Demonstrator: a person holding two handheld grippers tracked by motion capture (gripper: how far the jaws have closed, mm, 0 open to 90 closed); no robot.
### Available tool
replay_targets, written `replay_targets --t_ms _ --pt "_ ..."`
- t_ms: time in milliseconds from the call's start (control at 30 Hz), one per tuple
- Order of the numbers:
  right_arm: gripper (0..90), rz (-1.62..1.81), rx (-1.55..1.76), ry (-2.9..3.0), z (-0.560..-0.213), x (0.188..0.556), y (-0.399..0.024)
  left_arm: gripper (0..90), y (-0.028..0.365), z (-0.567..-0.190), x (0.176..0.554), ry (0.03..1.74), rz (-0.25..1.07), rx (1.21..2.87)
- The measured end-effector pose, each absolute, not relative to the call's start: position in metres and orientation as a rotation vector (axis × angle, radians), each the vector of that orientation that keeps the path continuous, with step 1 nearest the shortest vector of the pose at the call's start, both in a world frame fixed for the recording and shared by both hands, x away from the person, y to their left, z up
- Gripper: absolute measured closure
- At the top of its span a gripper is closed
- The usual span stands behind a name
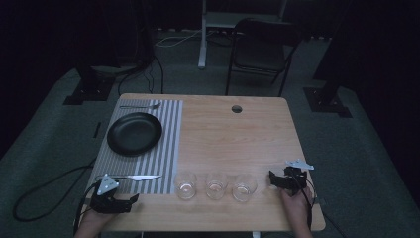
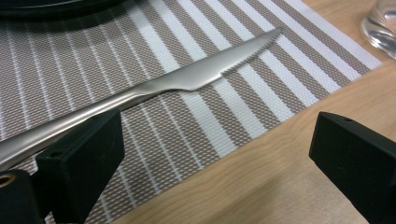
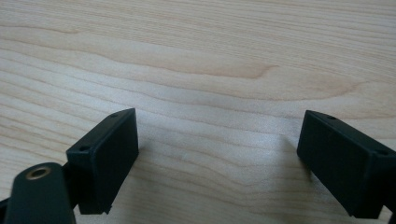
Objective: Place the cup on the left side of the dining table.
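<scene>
A silver table knife (image 1: 136,177) (image 2: 177,84) lies on the near edge of a striped placemat (image 1: 168,148) (image 2: 224,116), its blade pointing right. My left gripper (image 1: 132,199) (image 2: 215,154) rests at the table's front left corner, just in front of the knife, jaws open with nothing between them. The knife's handle runs behind the left jaw. My right gripper (image 1: 273,178) (image 3: 217,158) sits low over bare wood at the front right, open and empty. A black plate (image 1: 134,133) (image 2: 56,4) sits on the mat, with a fork (image 1: 141,106) beyond it.
Three clear glasses (image 1: 185,185), (image 1: 215,186), (image 1: 244,187) stand in a row along the front between the two grippers; the nearest one (image 2: 380,25) edges into the left gripper view. The wooden table (image 1: 233,144) has a cable hole (image 1: 236,108). A chair (image 1: 262,49) stands behind.
</scene>
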State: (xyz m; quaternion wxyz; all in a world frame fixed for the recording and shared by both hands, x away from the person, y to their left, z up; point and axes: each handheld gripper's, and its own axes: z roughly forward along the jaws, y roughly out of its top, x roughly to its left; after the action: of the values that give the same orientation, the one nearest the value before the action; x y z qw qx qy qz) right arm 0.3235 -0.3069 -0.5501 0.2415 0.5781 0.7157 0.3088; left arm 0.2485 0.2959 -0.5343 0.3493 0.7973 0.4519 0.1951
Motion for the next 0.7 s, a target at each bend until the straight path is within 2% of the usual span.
replay_targets --t_ms 700 --pt "12.2 0.844 1.581 1.957 -0.550 0.324 -0.307 6.1 0.266 -0.516 0.242 0.960 0.426 2.055"
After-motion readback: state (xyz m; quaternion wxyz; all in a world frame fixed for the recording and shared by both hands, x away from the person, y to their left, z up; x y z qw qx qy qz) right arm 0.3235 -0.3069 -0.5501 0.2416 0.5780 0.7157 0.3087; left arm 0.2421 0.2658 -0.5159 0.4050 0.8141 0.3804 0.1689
